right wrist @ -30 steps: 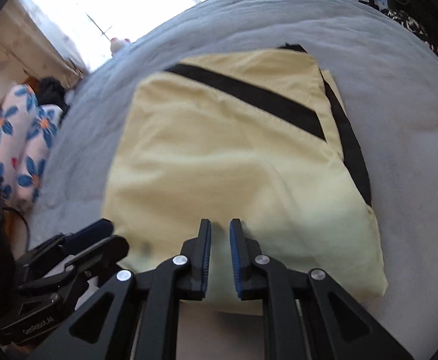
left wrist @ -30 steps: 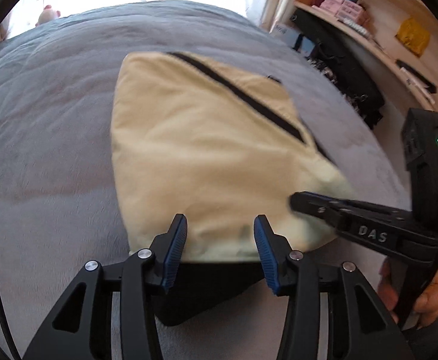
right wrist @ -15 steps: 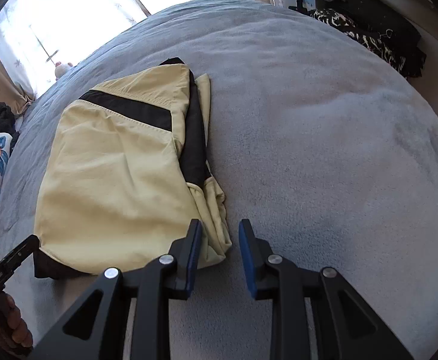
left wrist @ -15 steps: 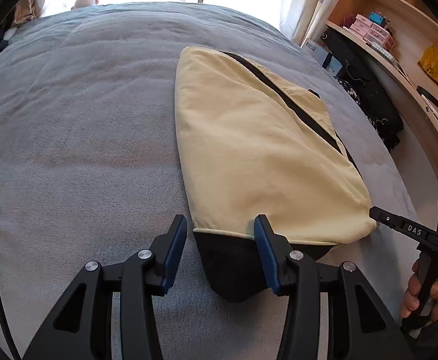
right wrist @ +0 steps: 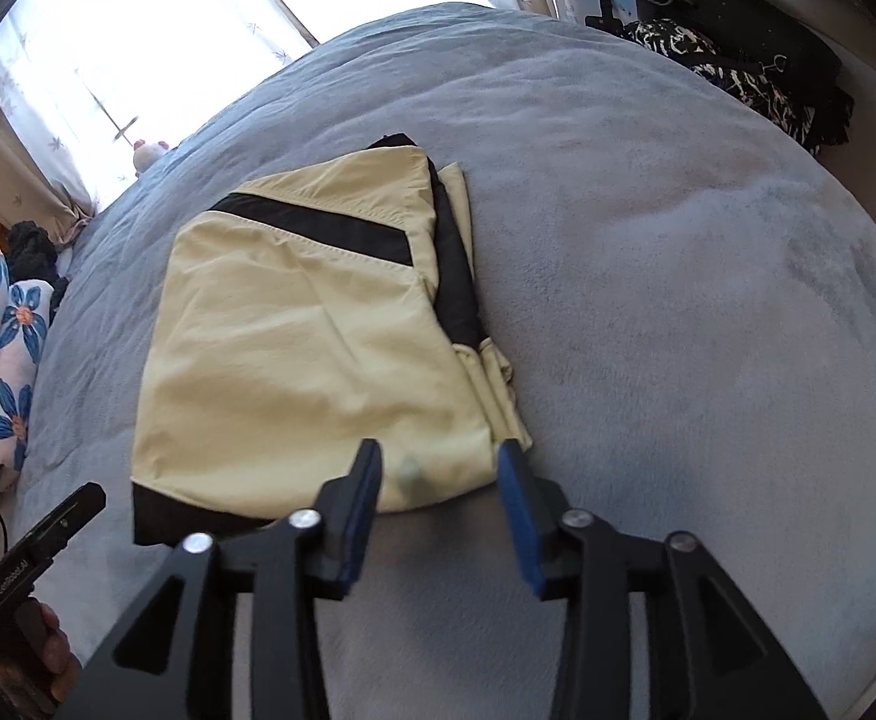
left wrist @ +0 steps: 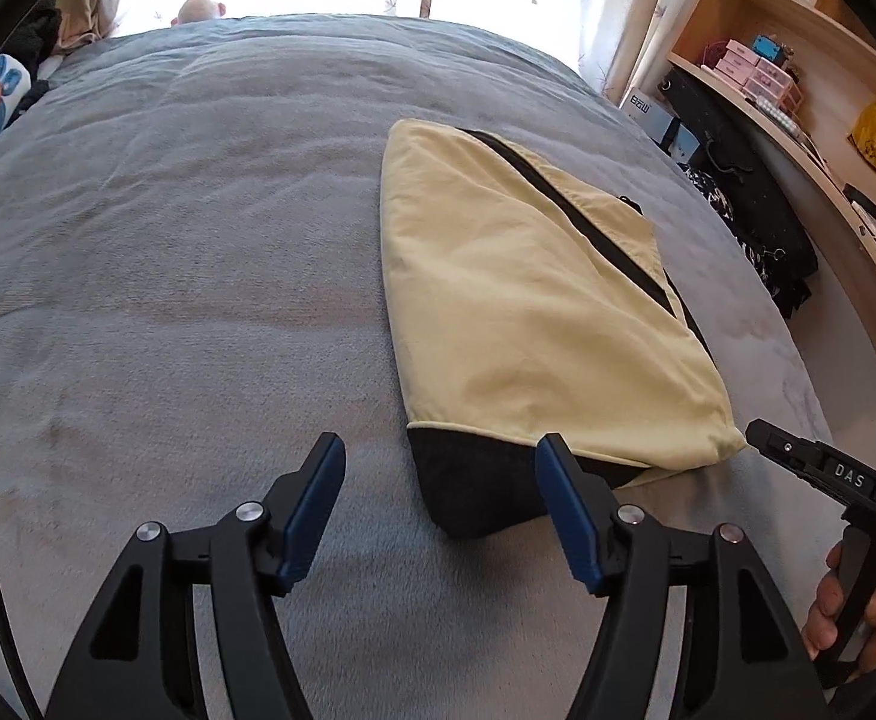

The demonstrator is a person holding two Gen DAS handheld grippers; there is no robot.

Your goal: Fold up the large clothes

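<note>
A pale yellow garment with black panels [left wrist: 534, 312] lies folded into a compact bundle on the grey bed [left wrist: 198, 300]. It also shows in the right wrist view [right wrist: 312, 348]. My left gripper [left wrist: 438, 498] is open and empty, just short of the bundle's black near corner. My right gripper [right wrist: 441, 510] is open and empty, hovering over the bundle's near yellow edge. The right gripper also shows in the left wrist view [left wrist: 822, 468], and the left gripper in the right wrist view [right wrist: 48, 534].
The grey bed cover [right wrist: 678, 300] stretches wide to the right of the bundle. Floral pillows [right wrist: 0, 348] lie at the bed's left. Wooden shelves [left wrist: 798, 90] and dark bags [left wrist: 750, 228] stand beyond the right bed edge. Bright windows with curtains are behind.
Both grippers have pulled back from the folded garment. The right gripper, nearly shut a second ago, has opened wide. The garment now lies flat and free on the bed.
</note>
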